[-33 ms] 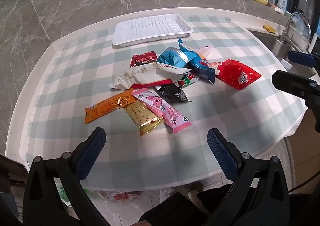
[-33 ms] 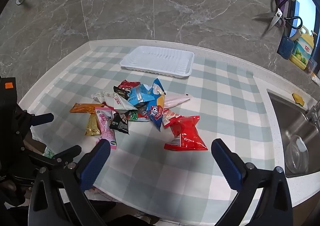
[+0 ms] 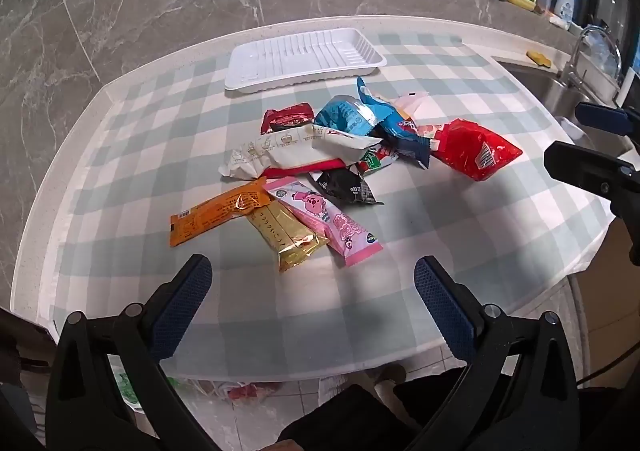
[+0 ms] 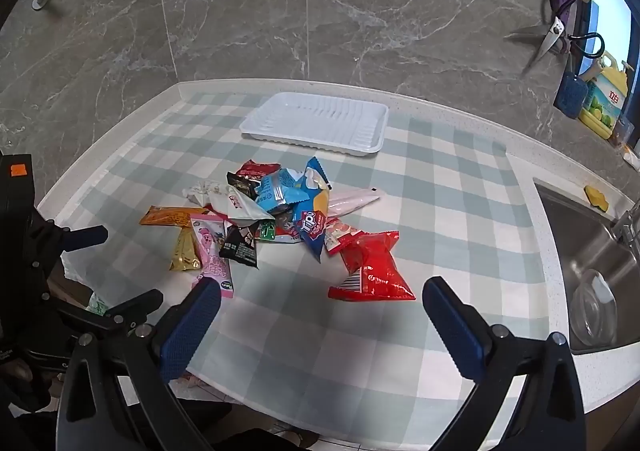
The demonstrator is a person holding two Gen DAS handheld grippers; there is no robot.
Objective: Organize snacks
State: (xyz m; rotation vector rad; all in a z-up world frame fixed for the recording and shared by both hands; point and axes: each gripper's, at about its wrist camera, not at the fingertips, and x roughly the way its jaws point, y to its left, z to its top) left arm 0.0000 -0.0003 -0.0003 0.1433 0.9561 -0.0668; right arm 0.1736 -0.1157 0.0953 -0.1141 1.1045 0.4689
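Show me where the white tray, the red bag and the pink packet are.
white tray [image 3: 362, 63]: left wrist view, its right rim.
red bag [image 4: 376, 271]: right wrist view, its middle.
pink packet [image 3: 324, 220]: left wrist view, its middle.

"Tipo" on blue packet [image 4: 313, 225]

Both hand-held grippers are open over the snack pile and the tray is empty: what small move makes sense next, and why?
Probably lower the right hand-held gripper onto the red packet. It lies nearest that gripper, at the pile's edge with nothing on top, and the white tray behind the pile holds nothing yet. The left hand-held gripper also hangs open, holding nothing.
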